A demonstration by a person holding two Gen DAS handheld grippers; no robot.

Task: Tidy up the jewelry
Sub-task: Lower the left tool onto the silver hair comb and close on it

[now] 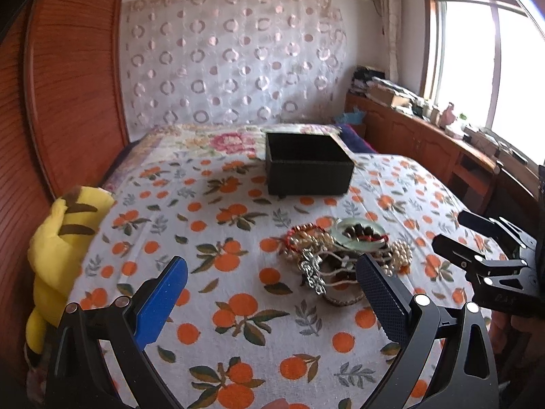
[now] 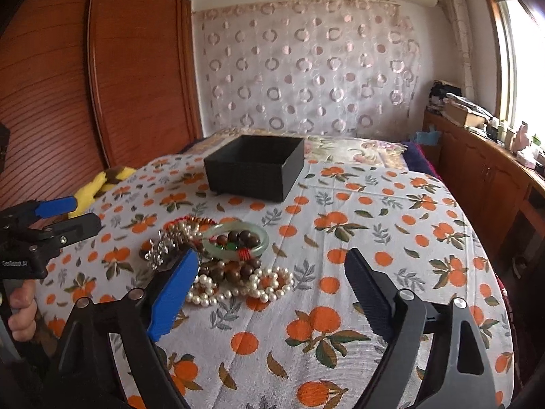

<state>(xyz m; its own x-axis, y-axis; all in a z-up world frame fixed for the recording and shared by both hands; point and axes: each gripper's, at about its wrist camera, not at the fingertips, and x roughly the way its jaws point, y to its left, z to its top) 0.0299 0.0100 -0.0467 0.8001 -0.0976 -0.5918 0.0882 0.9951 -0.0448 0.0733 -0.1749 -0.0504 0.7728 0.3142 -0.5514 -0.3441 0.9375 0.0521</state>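
A pile of jewelry (image 1: 340, 255) lies on the orange-print cloth: a pale green bangle (image 1: 357, 235), pearl strands (image 2: 238, 286), brown wooden beads, a silver chain (image 1: 311, 271) and a red bracelet. An open black box (image 1: 308, 167) stands behind it, also in the right wrist view (image 2: 255, 167). My left gripper (image 1: 272, 279) is open and empty, just in front of the pile. My right gripper (image 2: 272, 272) is open and empty, with the pile by its left finger. Each gripper shows in the other's view: right (image 1: 453, 231), left (image 2: 81, 214).
A yellow plush toy (image 1: 61, 238) lies at the bed's left edge by the wooden wardrobe (image 1: 68, 85). A wooden cabinet (image 1: 442, 143) with clutter runs under the window on the right. A floral quilt (image 1: 211, 139) lies behind the box.
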